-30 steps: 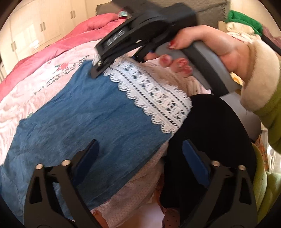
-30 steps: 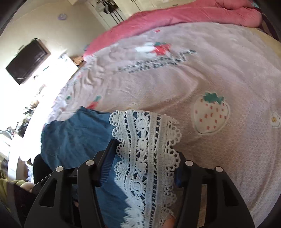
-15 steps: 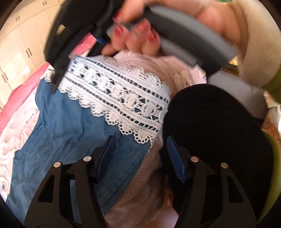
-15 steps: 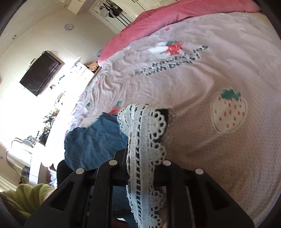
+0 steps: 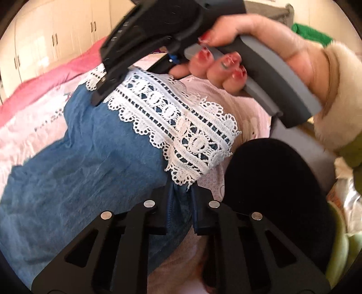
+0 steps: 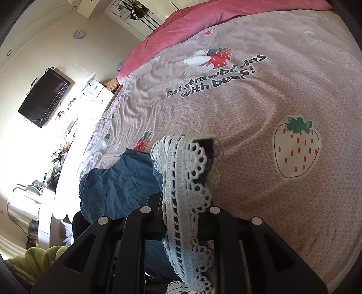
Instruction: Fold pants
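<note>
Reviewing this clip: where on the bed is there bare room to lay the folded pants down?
Open bedspread lies beyond the lace hem, from the strawberry print up to the pink quilt. It is crowded nearer the person: pants, right gripper, left gripper and a black cushion.

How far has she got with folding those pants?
Barely started. Done: both ends of the lace hem are gripped, by the left hand-held gripper and the right hand-held gripper. In hand: lifting that hem. Left: the blue pants lie spread on the bedspread, no fold visible.
</note>
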A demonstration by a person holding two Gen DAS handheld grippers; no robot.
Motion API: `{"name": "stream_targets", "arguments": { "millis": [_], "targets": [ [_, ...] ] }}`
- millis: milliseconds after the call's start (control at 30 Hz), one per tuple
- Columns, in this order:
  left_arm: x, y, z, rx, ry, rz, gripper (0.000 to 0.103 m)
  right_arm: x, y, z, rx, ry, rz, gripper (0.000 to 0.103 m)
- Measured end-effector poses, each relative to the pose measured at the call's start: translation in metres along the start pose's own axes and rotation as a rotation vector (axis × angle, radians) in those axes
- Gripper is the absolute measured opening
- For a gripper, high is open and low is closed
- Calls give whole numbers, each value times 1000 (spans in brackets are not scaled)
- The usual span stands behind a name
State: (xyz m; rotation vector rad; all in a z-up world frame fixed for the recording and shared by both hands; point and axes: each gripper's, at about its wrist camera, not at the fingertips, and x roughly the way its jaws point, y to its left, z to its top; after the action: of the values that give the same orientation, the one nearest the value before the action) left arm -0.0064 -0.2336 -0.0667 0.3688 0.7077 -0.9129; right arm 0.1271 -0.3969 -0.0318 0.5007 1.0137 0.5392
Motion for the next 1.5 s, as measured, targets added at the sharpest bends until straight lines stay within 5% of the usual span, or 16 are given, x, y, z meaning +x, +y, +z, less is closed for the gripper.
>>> {"name": "stream_targets", "arguments": {
  "millis": [467, 900, 1267, 1500],
  "targets": [
    [-51, 28, -10, -131, -89, -18, 7, 13, 59, 16, -39, 12, -53, 16],
    [-89, 92, -59, -411, -64, -25, 7, 113, 129, 25, -60, 139, -237, 16],
    [-104, 105, -81, -519, -56, -49, 11, 140, 162, 28, -24, 185, -144, 38],
    [-114, 114, -91, -556, -71, -27, 24, 134, 176, 24, -79, 183, -63, 48]
  ]
}}
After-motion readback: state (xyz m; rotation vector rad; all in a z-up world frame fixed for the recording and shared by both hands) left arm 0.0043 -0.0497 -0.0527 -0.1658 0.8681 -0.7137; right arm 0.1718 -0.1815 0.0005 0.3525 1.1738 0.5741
